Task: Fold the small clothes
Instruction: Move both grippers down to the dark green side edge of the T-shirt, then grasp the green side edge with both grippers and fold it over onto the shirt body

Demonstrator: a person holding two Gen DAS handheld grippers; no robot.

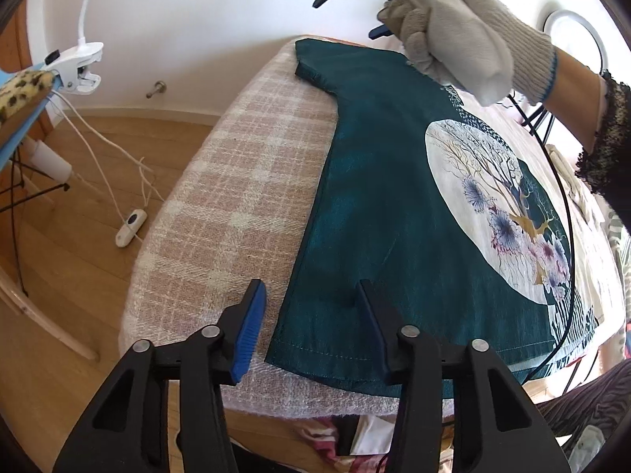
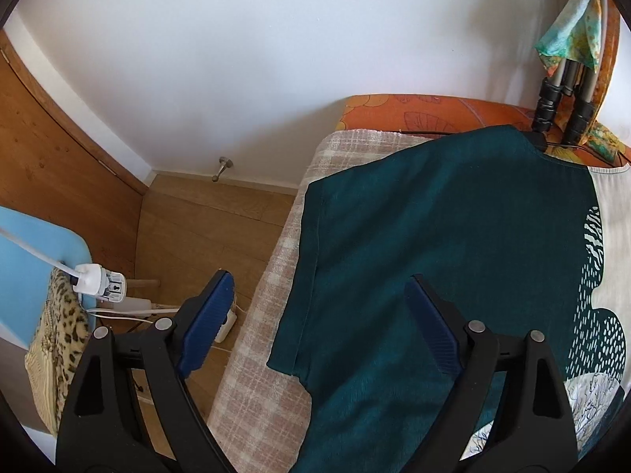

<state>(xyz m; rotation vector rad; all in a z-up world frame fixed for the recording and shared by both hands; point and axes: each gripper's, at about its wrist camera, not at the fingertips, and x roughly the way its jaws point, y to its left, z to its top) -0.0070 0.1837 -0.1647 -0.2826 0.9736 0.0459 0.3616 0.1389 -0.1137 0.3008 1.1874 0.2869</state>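
Observation:
A dark teal T-shirt (image 1: 386, 205) with a round white tree-and-flower print lies flat on a pink plaid blanket (image 1: 236, 205). My left gripper (image 1: 311, 295) is open over the shirt's bottom left hem corner, one finger over the blanket, the other over the cloth. My right gripper (image 2: 319, 291) is open and empty above the shirt's left sleeve (image 2: 315, 276); the sleeve also shows in the left wrist view (image 1: 311, 63). The right gripper, held by a gloved hand (image 1: 453, 27), also shows in the left wrist view, above the shoulder.
The blanket's left edge drops to a wood floor (image 1: 79, 244) with white cables and a switch (image 1: 130, 228). A clip lamp (image 1: 79, 67) grips a blue chair with a leopard cushion (image 2: 59, 335). Tripod legs (image 2: 560, 102) and orange cloth stand behind the shirt. A black cable (image 1: 564, 213) crosses the print.

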